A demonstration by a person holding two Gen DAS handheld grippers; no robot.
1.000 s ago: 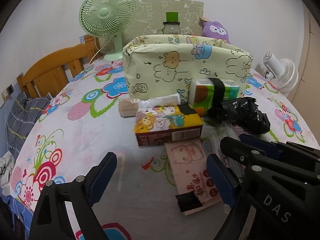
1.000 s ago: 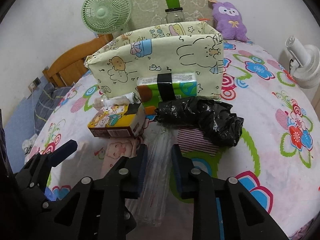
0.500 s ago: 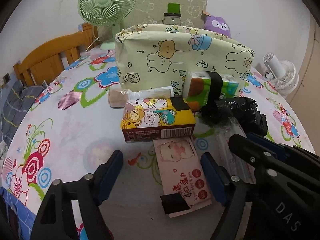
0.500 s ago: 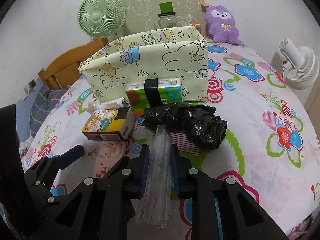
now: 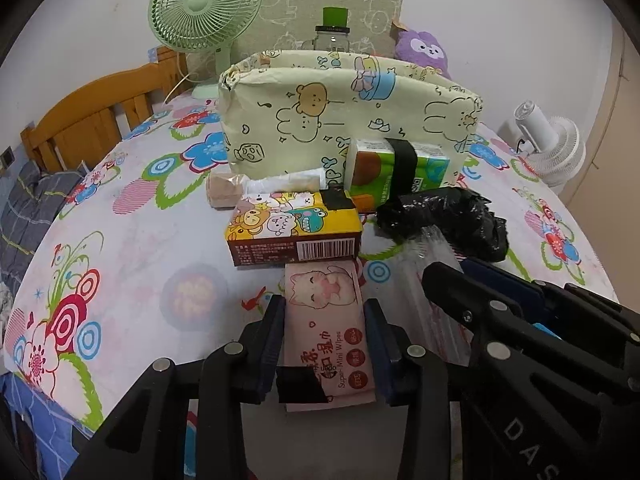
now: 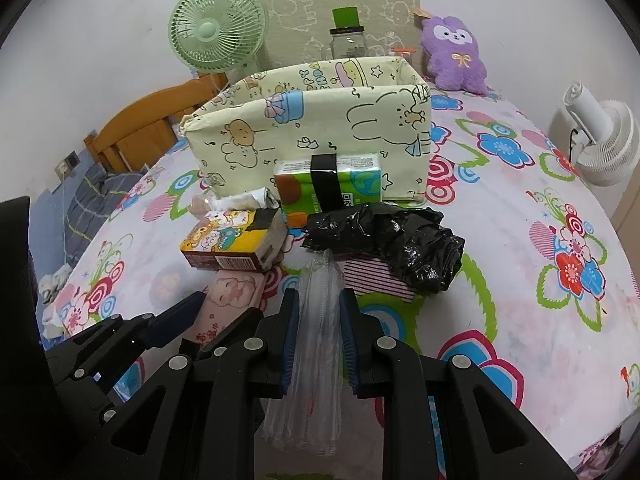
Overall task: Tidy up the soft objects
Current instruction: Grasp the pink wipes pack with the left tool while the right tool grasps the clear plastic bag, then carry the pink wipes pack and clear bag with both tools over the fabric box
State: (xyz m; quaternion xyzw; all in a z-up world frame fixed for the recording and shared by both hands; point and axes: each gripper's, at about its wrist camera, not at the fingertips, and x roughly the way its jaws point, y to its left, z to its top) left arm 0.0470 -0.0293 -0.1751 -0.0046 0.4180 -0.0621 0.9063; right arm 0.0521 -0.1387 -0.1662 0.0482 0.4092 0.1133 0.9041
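My left gripper had closed on the pink wipes pack, flat on the table before the yellow box; my right gripper pinched the clear bag, beside the black bag; fabric bin behind.

"Super Mini Wipes" on the pink wipes pack; "DAS" on the right gripper body.

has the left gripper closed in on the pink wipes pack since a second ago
Yes. The left gripper has moved forward toward the yellow tissue box, and its fingers, wide apart earlier, now press both sides of the pink wipes pack.
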